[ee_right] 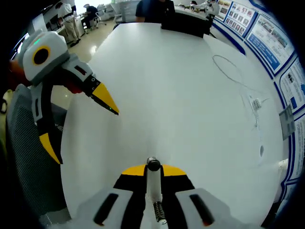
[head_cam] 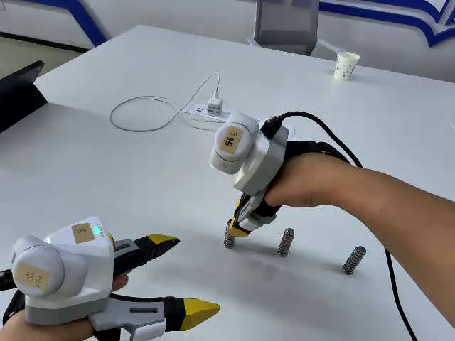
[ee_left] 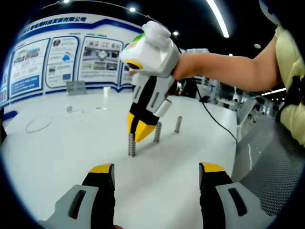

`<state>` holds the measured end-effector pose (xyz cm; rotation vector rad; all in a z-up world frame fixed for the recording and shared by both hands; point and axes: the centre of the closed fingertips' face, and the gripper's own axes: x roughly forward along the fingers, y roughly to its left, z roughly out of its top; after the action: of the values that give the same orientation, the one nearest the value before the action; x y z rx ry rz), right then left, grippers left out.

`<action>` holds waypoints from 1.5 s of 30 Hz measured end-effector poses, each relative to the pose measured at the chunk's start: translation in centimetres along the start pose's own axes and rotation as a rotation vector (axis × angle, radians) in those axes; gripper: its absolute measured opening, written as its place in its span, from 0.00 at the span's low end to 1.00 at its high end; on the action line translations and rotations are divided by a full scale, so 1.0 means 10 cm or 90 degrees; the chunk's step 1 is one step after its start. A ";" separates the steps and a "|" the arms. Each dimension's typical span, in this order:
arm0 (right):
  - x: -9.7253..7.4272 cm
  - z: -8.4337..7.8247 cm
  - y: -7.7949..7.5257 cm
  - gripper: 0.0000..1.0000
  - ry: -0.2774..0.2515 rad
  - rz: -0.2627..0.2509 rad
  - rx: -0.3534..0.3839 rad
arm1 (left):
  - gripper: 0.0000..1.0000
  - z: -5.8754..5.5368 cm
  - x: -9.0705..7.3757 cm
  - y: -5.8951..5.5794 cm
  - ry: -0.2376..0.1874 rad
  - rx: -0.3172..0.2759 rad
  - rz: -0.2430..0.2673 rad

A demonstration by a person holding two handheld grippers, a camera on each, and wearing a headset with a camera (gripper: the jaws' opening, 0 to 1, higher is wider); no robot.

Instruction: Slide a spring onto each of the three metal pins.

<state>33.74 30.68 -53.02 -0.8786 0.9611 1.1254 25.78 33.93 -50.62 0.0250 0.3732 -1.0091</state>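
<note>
Three metal pins stand in a row on the white table (head_cam: 142, 177), each with a spring on it: left (head_cam: 229, 234), middle (head_cam: 286, 242), right (head_cam: 353, 259). My right gripper (head_cam: 238, 229) points down at the left pin. In the right gripper view the right gripper (ee_right: 153, 170) has its jaws shut around the spring (ee_right: 158, 210), and the pin top (ee_right: 153, 163) pokes out at the yellow tips. The left gripper view has the same spring (ee_left: 131, 145) under the right gripper (ee_left: 140, 131). My left gripper (head_cam: 195, 275) hovers open at the near left, holding nothing.
A white charging cable with a plug (head_cam: 213, 108) loops across the table's far middle. A paper cup (head_cam: 346, 65) stands far right, a chair (head_cam: 286, 25) behind it. A dark screen (head_cam: 18, 92) sits at the left edge. The right gripper's black cord (head_cam: 334, 138) trails over the arm.
</note>
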 end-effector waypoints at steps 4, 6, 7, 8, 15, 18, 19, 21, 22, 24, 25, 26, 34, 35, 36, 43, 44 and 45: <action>0.02 -0.01 0.00 0.12 -0.001 0.001 0.003 | 0.73 0.00 0.00 0.00 0.000 0.000 0.000; 0.03 -0.02 0.01 0.12 -0.001 0.003 0.004 | 0.73 0.00 0.00 0.00 0.000 0.000 0.001; 0.04 -0.02 0.01 0.13 -0.002 0.003 0.004 | 0.73 0.00 0.00 -0.01 0.000 -0.001 0.001; 0.04 -0.02 0.01 0.13 -0.003 0.003 0.005 | 0.73 0.00 -0.01 0.00 0.000 -0.001 0.001; 0.06 -0.03 0.02 0.14 -0.009 0.004 0.009 | 0.73 -0.01 -0.01 0.01 0.001 -0.001 0.001; 0.06 -0.04 0.01 0.16 -0.013 0.002 0.008 | 0.73 -0.02 -0.01 0.01 0.002 -0.001 0.001; 0.06 -0.04 0.01 0.16 -0.014 0.001 0.008 | 0.73 -0.02 -0.01 0.01 0.001 -0.001 0.001; 0.05 -0.04 0.01 0.17 -0.017 0.000 0.010 | 0.73 -0.01 0.00 0.01 0.001 0.000 0.001; 0.05 -0.04 0.01 0.17 -0.018 0.000 0.011 | 0.73 -0.01 0.00 0.01 0.001 0.000 0.000; 0.03 -0.05 0.00 0.18 -0.022 -0.003 0.013 | 0.73 -0.01 0.00 0.01 0.002 0.001 0.000; 0.02 -0.06 0.00 0.18 -0.025 -0.004 0.015 | 0.73 -0.01 0.00 0.00 0.002 0.002 -0.001; 0.02 -0.06 -0.01 0.18 -0.027 -0.005 0.017 | 0.73 -0.01 0.01 0.00 0.002 0.002 -0.002; -0.06 -0.09 -0.06 0.23 -0.052 -0.026 0.027 | 0.74 0.02 0.03 -0.01 0.004 0.007 -0.007; -0.08 -0.09 -0.07 0.23 -0.056 -0.030 0.029 | 0.74 0.02 0.03 -0.01 0.004 0.008 -0.007; -0.09 -0.10 -0.08 0.24 -0.057 -0.031 0.030 | 0.74 0.02 0.04 -0.01 0.004 0.009 -0.008; -0.16 -0.17 -0.13 0.27 -0.074 -0.046 0.049 | 0.74 0.04 0.06 -0.03 0.005 0.013 -0.012; -0.16 -0.18 -0.14 0.28 -0.076 -0.047 0.051 | 0.74 0.05 0.06 -0.03 0.005 0.014 -0.013; -0.17 -0.20 -0.14 0.29 -0.079 -0.048 0.054 | 0.74 0.05 0.06 -0.03 0.005 0.014 -0.013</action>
<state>34.52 28.04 -52.01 -0.7614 0.8609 1.0549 25.99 33.18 -50.32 0.0452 0.3696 -1.0338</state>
